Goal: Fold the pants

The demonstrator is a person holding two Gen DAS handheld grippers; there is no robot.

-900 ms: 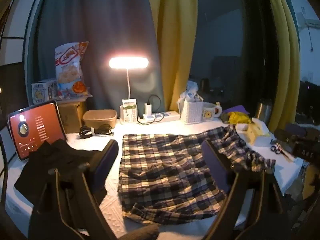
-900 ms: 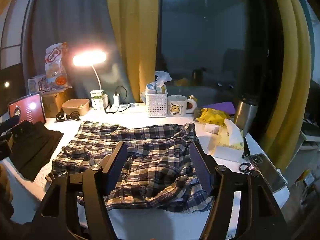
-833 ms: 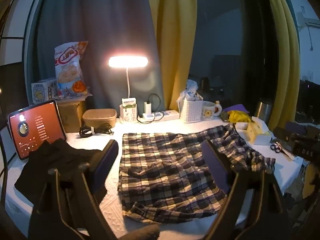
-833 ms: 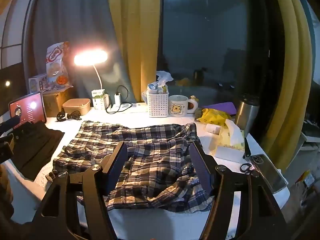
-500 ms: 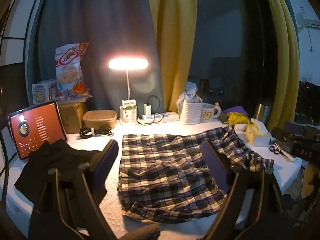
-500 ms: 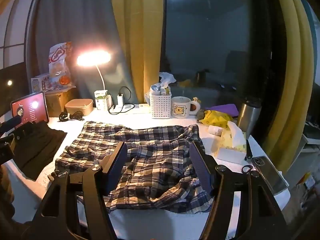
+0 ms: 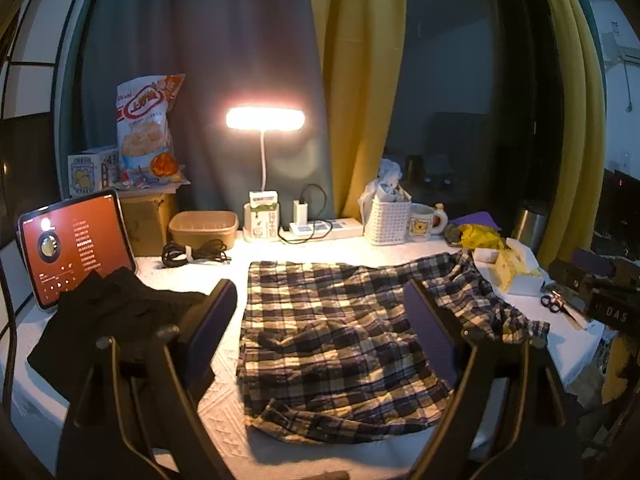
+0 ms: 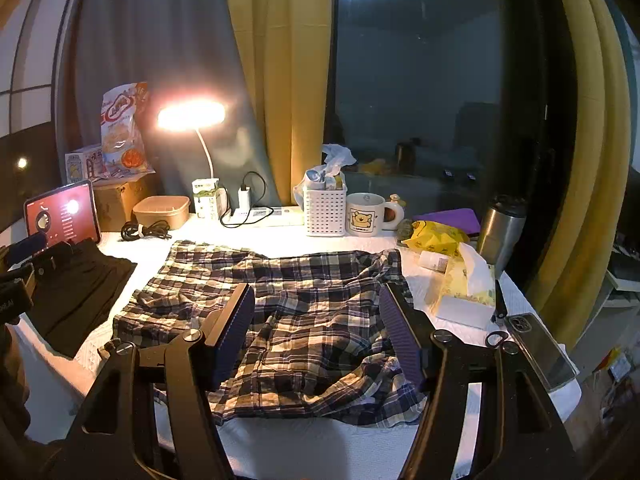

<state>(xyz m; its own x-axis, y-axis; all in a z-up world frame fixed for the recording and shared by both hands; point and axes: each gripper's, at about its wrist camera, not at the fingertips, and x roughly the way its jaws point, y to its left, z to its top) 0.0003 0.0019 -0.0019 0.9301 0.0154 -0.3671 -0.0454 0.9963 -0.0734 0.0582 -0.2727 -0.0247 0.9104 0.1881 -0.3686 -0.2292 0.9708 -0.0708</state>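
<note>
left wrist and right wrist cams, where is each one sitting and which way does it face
Left wrist: sits on the left gripper at the table's near edge, towards its left end, facing the curtained window across the plaid pants; both its open fingers show.
Right wrist: sits on the right gripper further right along the near edge, facing the same way; its open fingers frame the pants' bunched right end.
Shared: pants, lamp, tablet, white basket, mug, black garment.
</note>
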